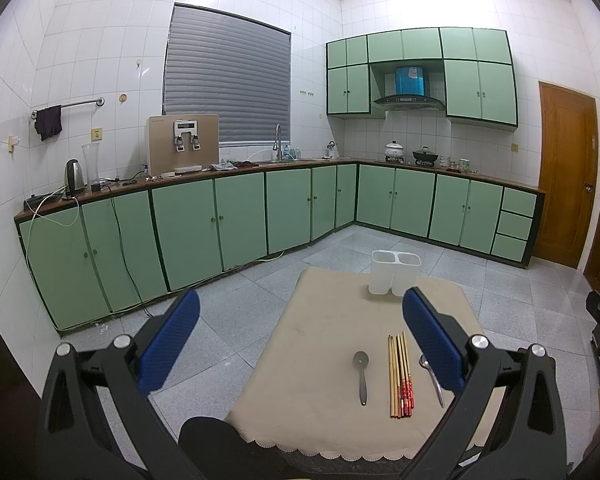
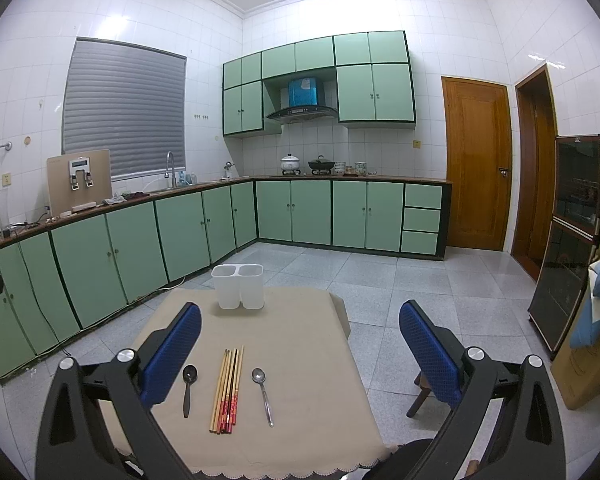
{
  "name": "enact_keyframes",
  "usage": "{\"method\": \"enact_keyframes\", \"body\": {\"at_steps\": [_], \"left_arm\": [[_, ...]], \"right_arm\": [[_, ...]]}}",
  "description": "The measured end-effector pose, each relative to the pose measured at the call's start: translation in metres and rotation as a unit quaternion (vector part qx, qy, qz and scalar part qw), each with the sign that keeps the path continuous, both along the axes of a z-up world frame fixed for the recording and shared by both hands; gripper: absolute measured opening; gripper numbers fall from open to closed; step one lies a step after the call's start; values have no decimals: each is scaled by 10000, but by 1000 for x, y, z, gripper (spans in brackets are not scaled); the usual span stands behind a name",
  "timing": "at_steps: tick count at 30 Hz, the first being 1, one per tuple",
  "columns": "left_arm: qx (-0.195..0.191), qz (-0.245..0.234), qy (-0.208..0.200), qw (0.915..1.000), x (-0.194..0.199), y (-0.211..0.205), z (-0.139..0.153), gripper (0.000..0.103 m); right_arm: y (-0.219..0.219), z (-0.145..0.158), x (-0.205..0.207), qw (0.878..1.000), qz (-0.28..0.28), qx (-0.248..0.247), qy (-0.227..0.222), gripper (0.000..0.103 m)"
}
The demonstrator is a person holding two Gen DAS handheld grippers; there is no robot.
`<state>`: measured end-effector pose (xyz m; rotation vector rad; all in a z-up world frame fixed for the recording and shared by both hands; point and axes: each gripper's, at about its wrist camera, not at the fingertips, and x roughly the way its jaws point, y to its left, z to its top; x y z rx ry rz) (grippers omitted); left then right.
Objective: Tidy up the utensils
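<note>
A small table with a beige cloth (image 1: 332, 332) (image 2: 300, 340) holds a white two-compartment utensil holder (image 1: 394, 272) (image 2: 239, 286) at its far edge. Near the front lie a dark spoon (image 1: 361, 376) (image 2: 188, 386), a bundle of chopsticks (image 1: 400, 376) (image 2: 228, 390) and a metal spoon (image 1: 432, 378) (image 2: 262, 394), side by side. My left gripper (image 1: 300, 320) is open and empty, held above the table's front left. My right gripper (image 2: 300, 328) is open and empty, above the table's front right.
Green kitchen cabinets (image 2: 140, 240) and a worktop run along the left and far walls. Grey tiled floor (image 2: 400, 280) surrounds the table. A wooden stool (image 2: 422, 394) stands right of the table. A dark glass cabinet (image 2: 568, 240) and a cardboard box (image 2: 588, 364) stand at the right.
</note>
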<state>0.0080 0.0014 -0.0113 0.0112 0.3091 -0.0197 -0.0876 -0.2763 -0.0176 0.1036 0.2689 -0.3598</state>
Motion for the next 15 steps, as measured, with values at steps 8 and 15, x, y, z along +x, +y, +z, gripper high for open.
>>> {"method": "enact_keyframes", "body": {"at_steps": [8,15], "left_arm": [[35,-3,121,9999,5,-3,-6,98],[116,-239,954,9951,49,-10,-50,98]], "right_arm": [[-3,-6,8,9999,26,25,129,97],[-14,-50,51,9957,319,187,852,97]]}}
